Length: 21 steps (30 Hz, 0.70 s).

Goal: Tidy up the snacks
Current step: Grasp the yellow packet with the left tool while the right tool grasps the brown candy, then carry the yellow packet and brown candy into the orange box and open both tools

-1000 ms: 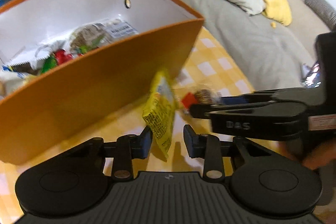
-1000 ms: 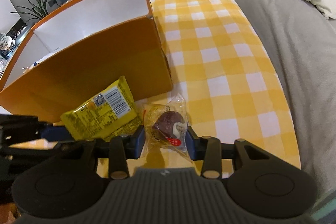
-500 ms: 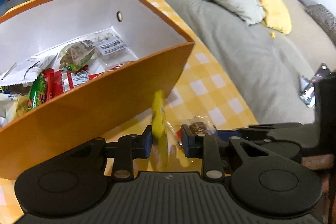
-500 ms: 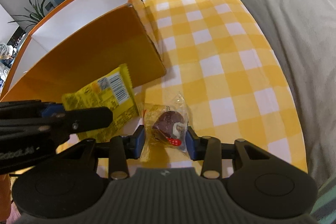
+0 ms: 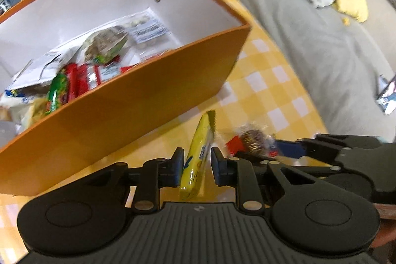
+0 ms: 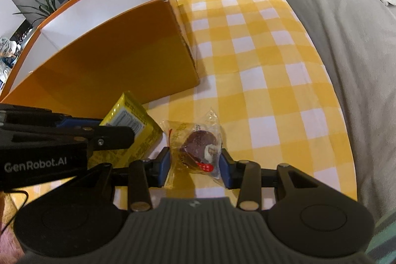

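Since the earlier frames we see the yellow packet [image 5: 196, 160] turn from broadside to edge-on between the left gripper [image 5: 197, 165] jaws, which have just been closing around it; a gap shows beside the right pad, so we cannot confirm a firm pinch.

Largest item: orange box [image 5: 138, 100], white inside, filling the upper left of the left wrist view, standing on the yellow checked cloth [image 6: 259, 66]. Its floor holds mixed snack packets [image 5: 104, 51], blurred; the near wall cuts off the lower ones. Grey sofa [image 6: 346, 53] runs down the right edge.

Yellow packet: glossy, label with barcode visible in the right wrist view [image 6: 133, 125], partly covered there by the left gripper's finger.

Right gripper [image 6: 195, 161] jaws are closed on a clear wrapped chocolate cake [image 6: 198, 147], dark brown with a white patch and red label, at lower centre, just beside the yellow packet. In the left wrist view this cake is smeared by blur.
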Available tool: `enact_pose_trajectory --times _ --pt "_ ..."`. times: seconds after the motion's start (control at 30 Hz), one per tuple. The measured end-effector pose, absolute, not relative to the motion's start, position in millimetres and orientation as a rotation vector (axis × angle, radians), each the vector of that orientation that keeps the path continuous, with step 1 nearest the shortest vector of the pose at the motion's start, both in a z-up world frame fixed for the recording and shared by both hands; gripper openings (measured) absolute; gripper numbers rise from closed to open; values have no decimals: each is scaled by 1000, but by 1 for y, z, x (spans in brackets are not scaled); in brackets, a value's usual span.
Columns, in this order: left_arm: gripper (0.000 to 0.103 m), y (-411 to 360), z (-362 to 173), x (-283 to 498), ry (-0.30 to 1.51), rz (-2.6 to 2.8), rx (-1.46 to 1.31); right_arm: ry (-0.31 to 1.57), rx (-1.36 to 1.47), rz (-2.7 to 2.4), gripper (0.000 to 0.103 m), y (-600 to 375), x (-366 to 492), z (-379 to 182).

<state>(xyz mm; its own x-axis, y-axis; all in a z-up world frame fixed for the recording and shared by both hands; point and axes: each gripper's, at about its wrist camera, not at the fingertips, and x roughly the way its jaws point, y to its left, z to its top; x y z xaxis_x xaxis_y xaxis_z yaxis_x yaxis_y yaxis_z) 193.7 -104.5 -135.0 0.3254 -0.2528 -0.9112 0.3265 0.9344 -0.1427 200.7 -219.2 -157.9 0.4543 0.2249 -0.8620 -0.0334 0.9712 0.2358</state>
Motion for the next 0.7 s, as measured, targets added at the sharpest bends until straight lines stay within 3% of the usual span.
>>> enact_pose_trajectory --times 0.2,0.7 --pt "11 -106 -136 196 1195 -369 41 1095 212 157 38 -221 200 -158" --pt "10 -79 -85 165 1087 -363 -31 1064 120 196 37 -192 177 -125"
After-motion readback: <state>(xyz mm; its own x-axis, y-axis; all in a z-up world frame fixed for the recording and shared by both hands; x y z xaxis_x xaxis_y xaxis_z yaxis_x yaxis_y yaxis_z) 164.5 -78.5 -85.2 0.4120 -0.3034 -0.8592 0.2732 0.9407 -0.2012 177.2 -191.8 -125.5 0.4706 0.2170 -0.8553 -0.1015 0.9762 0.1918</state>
